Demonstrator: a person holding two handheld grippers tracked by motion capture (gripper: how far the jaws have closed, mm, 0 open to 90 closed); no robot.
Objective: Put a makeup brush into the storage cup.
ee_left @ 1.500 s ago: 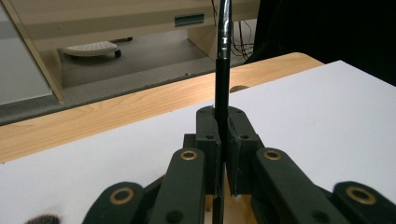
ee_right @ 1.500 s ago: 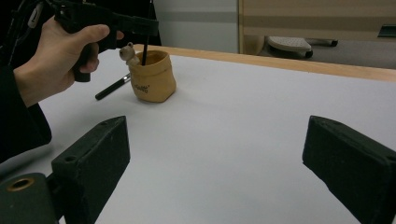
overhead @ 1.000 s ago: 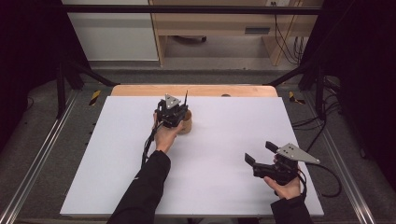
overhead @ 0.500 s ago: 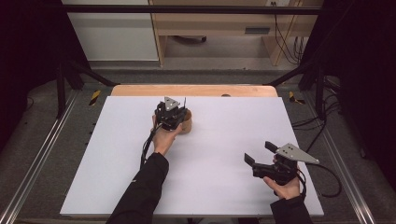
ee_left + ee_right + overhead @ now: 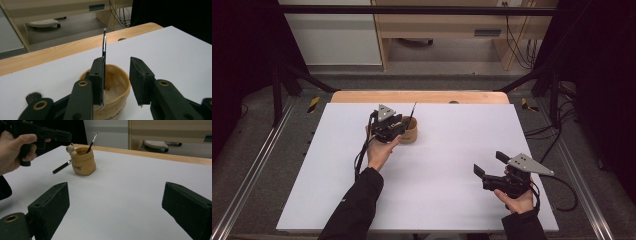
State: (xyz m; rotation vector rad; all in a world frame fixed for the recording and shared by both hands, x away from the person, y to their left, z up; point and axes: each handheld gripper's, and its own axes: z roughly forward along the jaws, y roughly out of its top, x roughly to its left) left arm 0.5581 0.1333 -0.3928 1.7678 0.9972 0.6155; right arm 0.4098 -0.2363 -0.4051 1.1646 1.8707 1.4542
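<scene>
A tan pouch-shaped pot (image 5: 411, 134) (image 5: 120, 85) (image 5: 83, 162) stands on the white table top (image 5: 452, 150), left of the middle. A thin black brush (image 5: 412, 114) (image 5: 104, 45) (image 5: 92, 143) stands tilted in it. My left gripper (image 5: 400, 126) (image 5: 117, 75) (image 5: 66, 135) hangs just above the pot's near rim. Its jaws have just been opening. The brush handle stands by the inner face of one jaw, and the pads do not press on it. My right gripper (image 5: 490, 163) (image 5: 115, 202) stands open and empty near the front right.
A second black brush (image 5: 61, 167) lies on the table beside the pot, its bristly head (image 5: 32, 97) near my left gripper. A small bear figure (image 5: 70, 148) sits on the pot's rim. A wooden strip (image 5: 422, 96) borders the far edge.
The left gripper's jaws have opened off the brush, which stays in the pot. That hand has drawn back a little to the left. The right hand has kept still.
</scene>
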